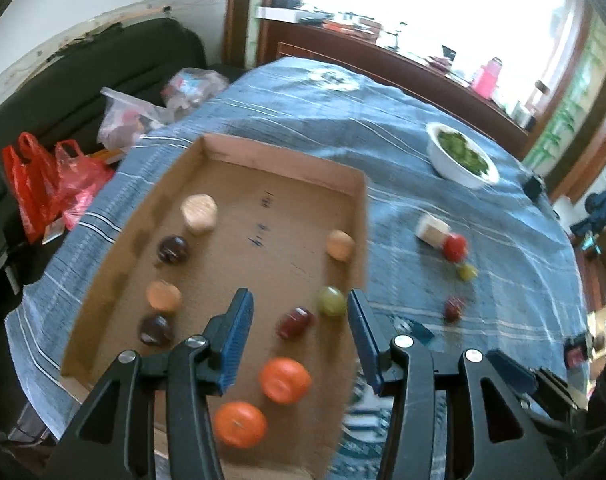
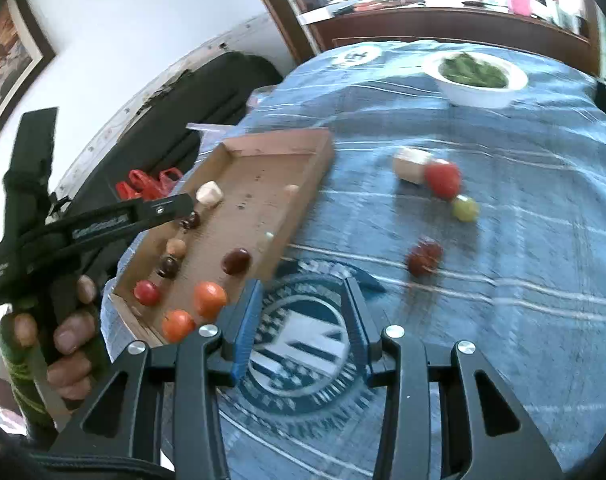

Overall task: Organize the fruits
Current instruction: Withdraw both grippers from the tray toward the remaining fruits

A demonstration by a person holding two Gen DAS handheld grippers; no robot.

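Left wrist view: the left gripper [image 1: 299,312] hangs partly open and empty over a shallow cardboard tray [image 1: 279,168], its ribbed blue pads [image 1: 239,332] clear of the fruit. Inside lie two glossy orange fruits [image 1: 285,380], a dark red one [image 1: 295,322], a green grape [image 1: 331,301], dark plums [image 1: 173,249] and pale pieces; faint ink marks are unreadable. The right gripper [image 2: 303,320], also partly open and empty, hovers above a round printed emblem [image 2: 299,344] on the striped blue cloth [image 2: 523,240]. Beyond, loose fruit: a red one [image 2: 443,178], a green grape and a dark red one. Farther, a white bowl [image 2: 479,92] holds leafy greens [image 2: 473,69].
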